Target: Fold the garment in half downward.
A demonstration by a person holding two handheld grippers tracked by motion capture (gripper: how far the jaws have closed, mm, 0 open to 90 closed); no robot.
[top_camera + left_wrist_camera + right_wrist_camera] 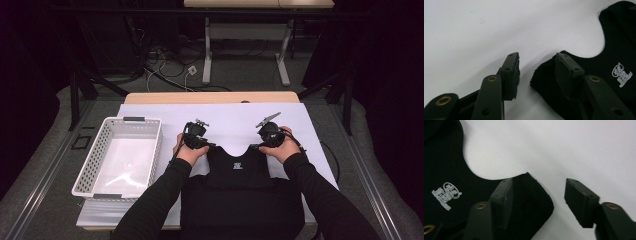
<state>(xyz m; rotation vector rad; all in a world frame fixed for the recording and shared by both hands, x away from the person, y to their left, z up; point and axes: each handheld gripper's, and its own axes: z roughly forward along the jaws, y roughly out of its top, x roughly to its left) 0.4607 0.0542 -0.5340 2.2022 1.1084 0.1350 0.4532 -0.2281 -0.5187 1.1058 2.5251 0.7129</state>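
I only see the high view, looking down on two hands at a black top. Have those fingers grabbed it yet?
Observer: Not yet. The left gripper has its fingers apart, one over a shoulder strap of the black top, one over the white table.
Operator: And the right one?
Observer: The right gripper likewise straddles the other strap, unpinched.
Operator: That white mark on the chest?
Observer: A printed logo: an oval above small lettering, too small to read.

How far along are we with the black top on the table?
Done: the black top lies flat on the white sheet. In hand: the left gripper and right gripper each straddle a shoulder strap, jaws not yet pinching. Left: gripping, any folding; the white basket holds no garment.
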